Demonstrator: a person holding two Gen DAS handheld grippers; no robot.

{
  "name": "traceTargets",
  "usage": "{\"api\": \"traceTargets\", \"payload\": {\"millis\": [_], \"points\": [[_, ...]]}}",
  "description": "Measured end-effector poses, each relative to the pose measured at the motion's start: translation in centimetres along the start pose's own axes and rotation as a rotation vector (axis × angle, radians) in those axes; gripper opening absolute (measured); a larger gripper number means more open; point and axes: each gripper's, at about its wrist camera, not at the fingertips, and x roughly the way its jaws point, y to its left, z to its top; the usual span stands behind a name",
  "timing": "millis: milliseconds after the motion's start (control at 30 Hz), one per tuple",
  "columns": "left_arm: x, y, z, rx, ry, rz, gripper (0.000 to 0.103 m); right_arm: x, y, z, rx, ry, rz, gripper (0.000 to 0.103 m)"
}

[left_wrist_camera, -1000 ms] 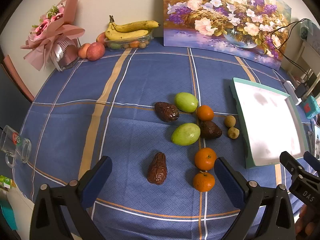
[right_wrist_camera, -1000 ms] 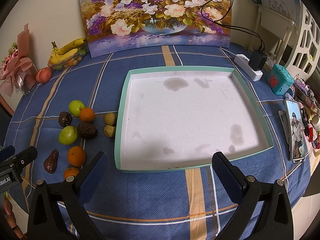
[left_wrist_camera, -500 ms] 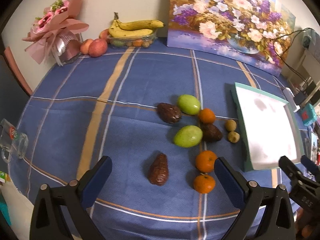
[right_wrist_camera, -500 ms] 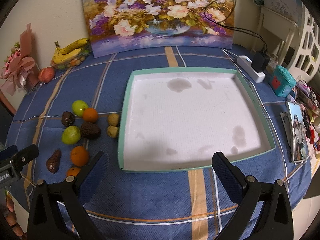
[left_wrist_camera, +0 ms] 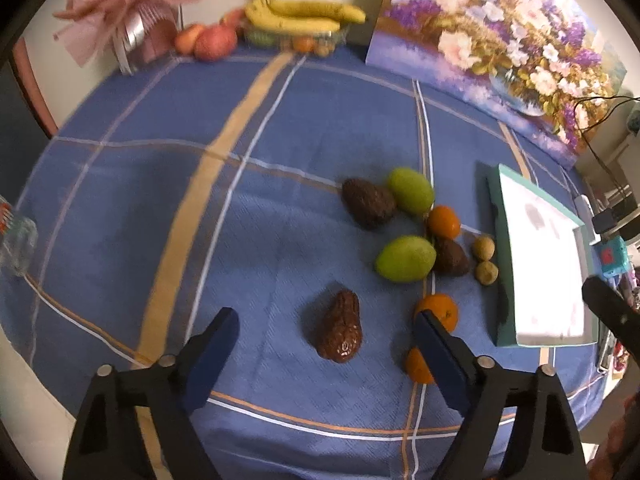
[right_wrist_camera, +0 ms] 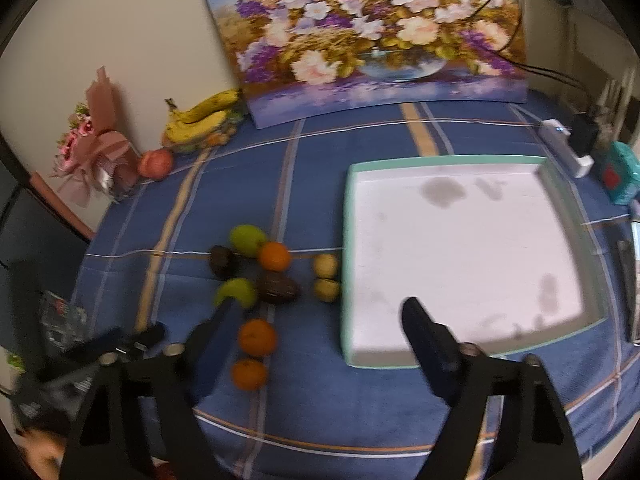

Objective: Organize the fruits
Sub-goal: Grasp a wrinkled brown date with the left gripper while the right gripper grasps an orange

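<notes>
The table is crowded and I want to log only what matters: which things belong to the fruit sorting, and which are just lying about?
Belonging to the job:
- tray
- three oranges
- two green fruits
- three dark brown fruits
- two small yellowish fruits

Just lying about:
- flower painting
- bouquet
- bananas
- apples
- teal box

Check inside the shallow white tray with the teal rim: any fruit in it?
No fruit shows inside the white tray with the teal rim, only grey stains; the right gripper finger covers its near-left patch.
</notes>
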Motion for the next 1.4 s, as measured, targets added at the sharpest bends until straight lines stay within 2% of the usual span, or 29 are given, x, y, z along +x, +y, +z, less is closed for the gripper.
{"api": "traceTargets", "payload": {"millis": [67, 167, 333, 367, 433, 633, 833, 1033, 1133, 1400], "points": [[0.7, 0.0, -0.1, -0.005, 0.024, -0.005, 0.082, 0.5, 0.4, 0.3, 0.02, 0.022, 0.037, 0.074], [1.5, 0.1, -0.2, -0.015, 0.053, -0.019, 0.078, 1.8, 1.0, 0.5, 0.044, 0.058, 0.085, 0.064], [2.9, 0.4, -0.3, -0.038, 0.105, -0.03, 0.077, 4.6, 2.0, 0.3, 0.056, 0.148, 0.11, 0.056], [3.2, 0.5, -0.4, -0.046, 0.116, -0.03, 0.075, 5.3, 2.1, 0.3, 0.064, 0.169, 0.11, 0.056], [3.7, 0.7, -0.4, -0.059, 0.134, -0.036, 0.068, 6.4, 2.2, 0.2, 0.081, 0.206, 0.112, 0.049], [4.6, 1.0, -0.7, -0.087, 0.162, -0.041, 0.066, 9.5, 2.6, -0.6, 0.085, 0.289, 0.107, 0.042], [5.4, 1.6, -0.5, -0.112, 0.176, -0.042, 0.063, 11.9, 2.8, -1.6, 0.101, 0.361, 0.112, 0.041], [5.9, 2.0, -0.3, -0.131, 0.177, -0.07, 0.043, 12.7, 3.2, -1.7, 0.109, 0.383, 0.152, 0.039], [6.1, 2.3, -0.5, -0.132, 0.177, -0.086, 0.037, 13.0, 3.3, -1.8, 0.121, 0.39, 0.18, 0.035], [5.6, 2.1, -0.7, -0.149, 0.155, -0.087, 0.037, 13.1, 3.1, -1.9, 0.137, 0.384, 0.193, 0.034]]}}
